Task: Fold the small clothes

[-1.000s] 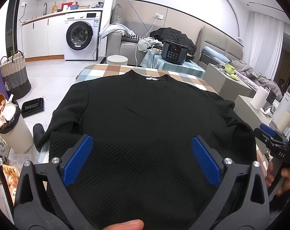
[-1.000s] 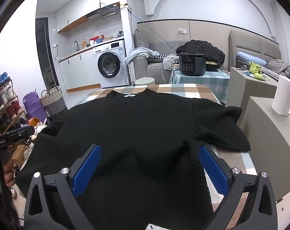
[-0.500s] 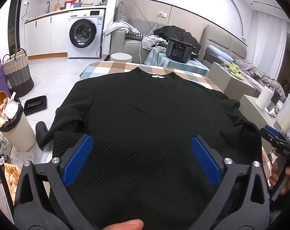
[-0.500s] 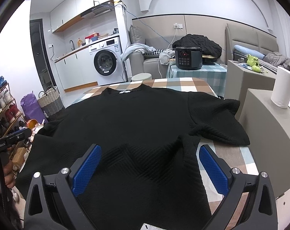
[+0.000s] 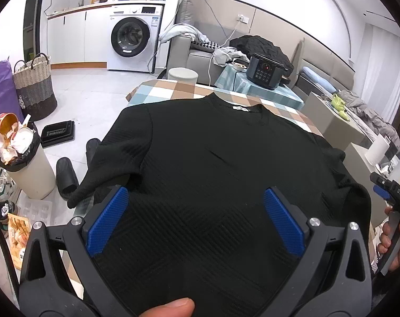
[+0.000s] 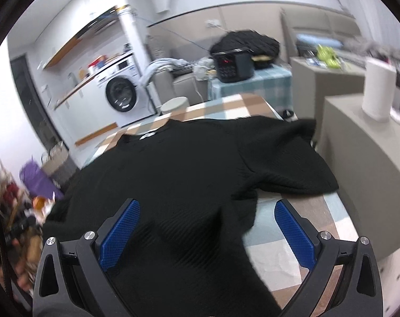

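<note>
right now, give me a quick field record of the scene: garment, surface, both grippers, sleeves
garment: black sweater, spread flat, collar away from the cameras
surface: checked tablecloth
left gripper: open, over the hem, holding nothing
right gripper: open, over the hem's right side, holding nothing
left sleeve: hangs over the table edge
right sleeve: lies on the table

Black knit sweater [image 5: 213, 163] with embossed chevron and diagonal-rib texture, small white neck label [image 5: 240, 108]. Checked tablecloth [image 5: 173, 91] beneath in tan, pale blue and white squares. Black left gripper [image 5: 196, 220] and black right gripper [image 6: 206, 228], each with textured bright-blue finger pads [image 5: 107, 220]. White front-loading washing machine [image 5: 133, 41] with dark round door. Woven basket [image 5: 33, 87] banded beige, grey and dark brown. Purple bag [image 5: 0, 85]. White paper-towel roll [image 6: 378, 91].
</note>
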Demonstrator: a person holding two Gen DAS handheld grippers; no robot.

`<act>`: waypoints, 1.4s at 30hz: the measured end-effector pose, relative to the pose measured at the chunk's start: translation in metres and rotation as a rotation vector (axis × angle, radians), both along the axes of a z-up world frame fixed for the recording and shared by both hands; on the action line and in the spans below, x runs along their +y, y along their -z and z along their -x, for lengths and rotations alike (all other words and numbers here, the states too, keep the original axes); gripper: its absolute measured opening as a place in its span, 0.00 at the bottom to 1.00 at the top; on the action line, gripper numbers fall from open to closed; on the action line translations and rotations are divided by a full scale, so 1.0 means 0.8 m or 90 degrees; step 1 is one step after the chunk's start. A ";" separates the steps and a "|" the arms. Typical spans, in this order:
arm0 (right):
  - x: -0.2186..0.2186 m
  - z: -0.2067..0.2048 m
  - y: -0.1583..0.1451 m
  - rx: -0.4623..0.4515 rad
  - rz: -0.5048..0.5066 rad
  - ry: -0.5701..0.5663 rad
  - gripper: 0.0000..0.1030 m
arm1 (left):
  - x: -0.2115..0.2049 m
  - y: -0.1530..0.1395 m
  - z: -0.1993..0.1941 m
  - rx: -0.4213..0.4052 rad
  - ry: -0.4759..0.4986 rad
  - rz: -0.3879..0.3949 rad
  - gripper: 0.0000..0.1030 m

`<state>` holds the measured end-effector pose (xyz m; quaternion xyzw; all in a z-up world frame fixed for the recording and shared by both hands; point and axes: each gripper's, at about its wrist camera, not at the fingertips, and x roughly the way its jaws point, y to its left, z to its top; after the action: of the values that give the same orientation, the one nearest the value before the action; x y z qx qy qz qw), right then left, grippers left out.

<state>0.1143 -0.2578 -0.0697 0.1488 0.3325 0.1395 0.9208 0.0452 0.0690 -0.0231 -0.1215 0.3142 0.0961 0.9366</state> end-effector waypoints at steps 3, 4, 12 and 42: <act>-0.026 -0.018 0.011 0.036 -0.017 0.057 1.00 | 0.006 0.007 -0.012 0.014 -0.006 0.012 0.99; -0.036 -0.025 0.016 0.048 -0.029 0.070 1.00 | 0.007 0.007 -0.015 0.015 -0.008 0.008 0.99; -0.113 -0.066 0.060 0.127 -0.175 0.124 0.95 | 0.011 0.024 -0.041 0.052 -0.011 0.020 0.99; -0.130 -0.111 0.019 0.083 -0.043 0.253 0.11 | 0.041 0.039 -0.057 0.039 -0.015 0.027 0.99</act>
<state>0.2029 -0.3617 -0.0849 0.2508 0.3510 -0.0437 0.9011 0.0911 0.1020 -0.0543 -0.1417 0.3434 0.1039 0.9226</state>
